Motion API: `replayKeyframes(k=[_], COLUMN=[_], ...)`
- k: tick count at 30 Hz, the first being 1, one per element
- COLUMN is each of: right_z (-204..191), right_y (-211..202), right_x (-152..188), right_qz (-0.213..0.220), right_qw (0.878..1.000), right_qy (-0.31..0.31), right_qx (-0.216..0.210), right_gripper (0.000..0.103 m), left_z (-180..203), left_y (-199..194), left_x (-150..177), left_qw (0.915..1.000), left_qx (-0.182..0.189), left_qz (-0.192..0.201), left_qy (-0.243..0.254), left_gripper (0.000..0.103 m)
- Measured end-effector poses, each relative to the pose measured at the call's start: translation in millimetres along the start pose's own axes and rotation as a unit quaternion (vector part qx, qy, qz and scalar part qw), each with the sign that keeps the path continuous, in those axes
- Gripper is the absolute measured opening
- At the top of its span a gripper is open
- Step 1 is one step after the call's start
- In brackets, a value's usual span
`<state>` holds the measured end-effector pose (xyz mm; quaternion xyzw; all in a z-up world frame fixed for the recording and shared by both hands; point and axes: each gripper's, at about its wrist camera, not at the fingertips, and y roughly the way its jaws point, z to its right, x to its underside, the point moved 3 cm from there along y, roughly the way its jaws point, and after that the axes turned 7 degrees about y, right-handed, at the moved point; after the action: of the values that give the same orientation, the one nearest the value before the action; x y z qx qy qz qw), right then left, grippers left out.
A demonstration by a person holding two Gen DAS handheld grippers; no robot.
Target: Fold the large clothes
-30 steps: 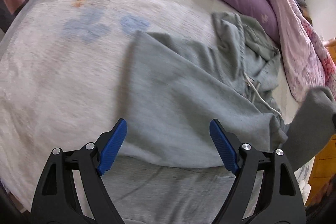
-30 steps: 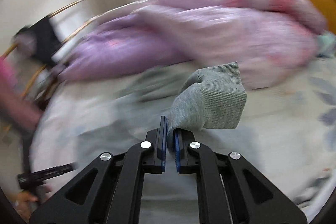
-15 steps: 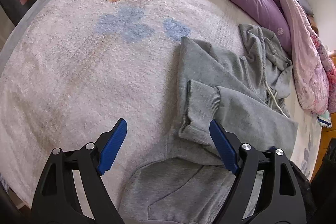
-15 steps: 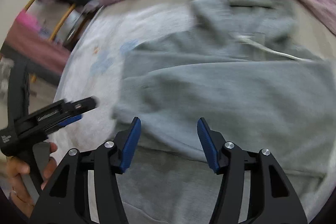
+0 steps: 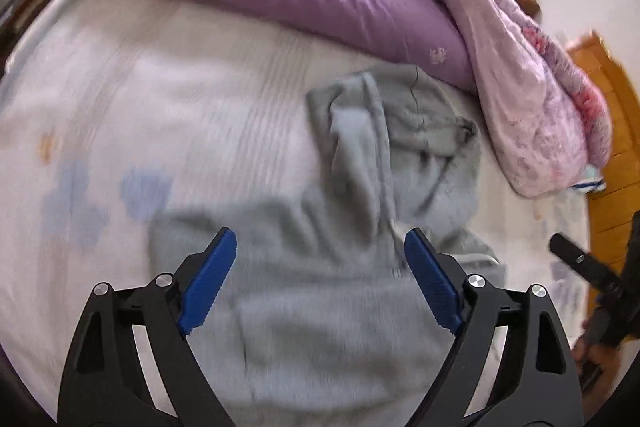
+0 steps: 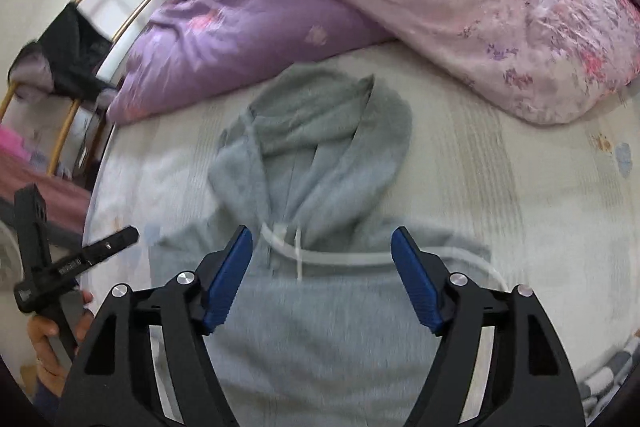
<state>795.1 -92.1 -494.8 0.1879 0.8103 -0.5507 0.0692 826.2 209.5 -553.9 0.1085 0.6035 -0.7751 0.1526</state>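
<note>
A grey hoodie [image 6: 320, 307] lies flat on the bed [image 6: 500, 187], hood at 12 o'clock toward the purple duvet [image 6: 248, 27]. The right hand-held gripper [image 6: 322, 279], jaws just opening, hangs spread and empty above its chest. The left hand-held gripper [image 5: 320, 283], jaws also widening, holds nothing.

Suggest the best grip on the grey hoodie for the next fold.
Probably the hood: it lies flat, sticking out from the grey hoodie toward the purple duvet. Come down from above on its far rim and pinch with the open right tool, then draw it back over the body.
</note>
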Motion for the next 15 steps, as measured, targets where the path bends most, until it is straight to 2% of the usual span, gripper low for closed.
replayKeyframes(k=[3,5,8,11,15], right_z=[16,27,51,60,73], right_y=[34,53,83,108,141], right_x=[-30,-47,-70,-90,-106], right_qz=[-0.012,-0.012,-0.019,-0.024,-0.042], right_qw=[0.999,0.999,0.996,0.996,0.991], right_qy=[0.028,0.04,0.086,0.086,0.122], right_qx=[0.015,0.018,0.003,0.006,-0.028], right_gripper=[0.073,0.073,0.073,0.073,0.074], left_z=[4,2,-2,-10,-17], left_y=[33,53,77,104,136], left_x=[-34,-49,-69,-84,-96], left_qw=[0.9997,0.9996,0.9989,0.9983,0.9975], left_qx=[0.005,-0.011,-0.003,-0.006,-0.001], left_qz=[-0.015,-0.02,-0.027,-0.032,-0.036], left_qy=[-0.017,-0.019,-0.037,-0.049,-0.061], left_gripper=[0.087,0.087,0.087,0.087,0.087])
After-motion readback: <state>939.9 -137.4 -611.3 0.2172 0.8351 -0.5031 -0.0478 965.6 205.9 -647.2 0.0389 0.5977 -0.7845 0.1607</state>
